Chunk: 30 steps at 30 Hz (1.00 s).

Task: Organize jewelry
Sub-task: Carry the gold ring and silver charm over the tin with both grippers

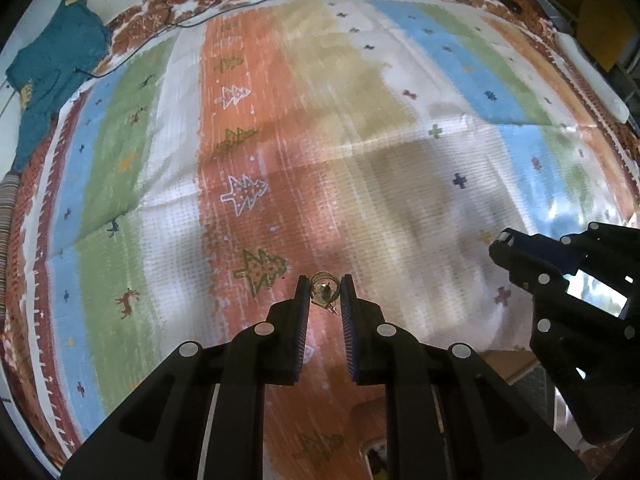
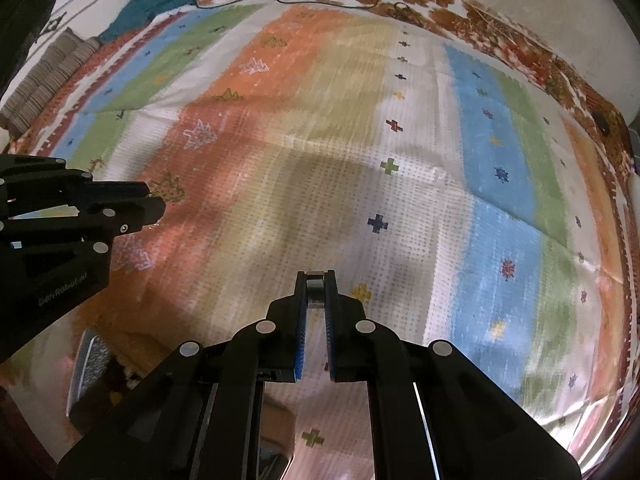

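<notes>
Left gripper: black two-finger unit, pointing steeply downward; jaws drawn close, clamped on a small gold ring-like jewelry piece between the tips; blue ribbed pads on the inner faces. In the right wrist view it enters from the left edge, tips nearly together.

Right gripper: same build, pointing steeply downward; jaws narrow, pinching a small dark flat piece at the tips. In the left wrist view it enters from the right, tips close together.

A striped cloth in orange, green, blue, white and tan carries small trees and crosses.
</notes>
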Motion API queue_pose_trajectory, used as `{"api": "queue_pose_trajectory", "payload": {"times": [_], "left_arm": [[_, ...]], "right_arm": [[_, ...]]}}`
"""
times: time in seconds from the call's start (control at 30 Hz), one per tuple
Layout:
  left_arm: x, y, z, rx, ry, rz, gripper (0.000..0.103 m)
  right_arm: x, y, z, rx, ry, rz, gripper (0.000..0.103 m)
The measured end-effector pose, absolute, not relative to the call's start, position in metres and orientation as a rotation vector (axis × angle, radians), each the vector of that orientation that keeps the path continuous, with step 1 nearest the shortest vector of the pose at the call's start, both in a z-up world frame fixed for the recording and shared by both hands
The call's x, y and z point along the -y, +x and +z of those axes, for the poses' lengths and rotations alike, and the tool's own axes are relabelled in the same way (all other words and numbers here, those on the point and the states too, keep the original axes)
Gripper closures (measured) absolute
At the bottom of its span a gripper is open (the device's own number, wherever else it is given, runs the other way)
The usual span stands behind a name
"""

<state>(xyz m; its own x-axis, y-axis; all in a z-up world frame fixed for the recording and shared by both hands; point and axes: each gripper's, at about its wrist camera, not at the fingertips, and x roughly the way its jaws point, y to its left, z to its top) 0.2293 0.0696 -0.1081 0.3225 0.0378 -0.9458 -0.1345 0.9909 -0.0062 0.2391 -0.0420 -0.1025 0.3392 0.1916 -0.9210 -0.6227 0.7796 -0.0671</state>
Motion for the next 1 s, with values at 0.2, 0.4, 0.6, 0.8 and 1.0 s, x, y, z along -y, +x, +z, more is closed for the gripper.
{"api": "queue_pose_trajectory", "payload": {"times": [0.2,0.4,0.6,0.8,1.0], "left_arm": [[-0.069,0.221,-0.098,-1.216,-0.104,0.118,0.088],[-0.068,0.207,-0.082,-1.163,-0.117,0.146,0.088],[-0.062,0.193,-0.069,-1.129,-0.136,0.131,0.088],[-0.049,0.177,-0.057,-1.097,-0.135,0.11,0.088],[-0.039,0.161,-0.049,-1.073,-0.134,0.085,0.088]], "right_arm": [[0.045,0.23,-0.086,-1.073,-0.427,0.567,0.094],[0.053,0.224,-0.081,-1.061,-0.4,0.563,0.094],[0.059,0.212,-0.071,-1.033,-0.376,0.588,0.094],[0.063,0.197,-0.061,-1.005,-0.373,0.599,0.094],[0.07,0.182,-0.056,-0.992,-0.371,0.607,0.094]]}}
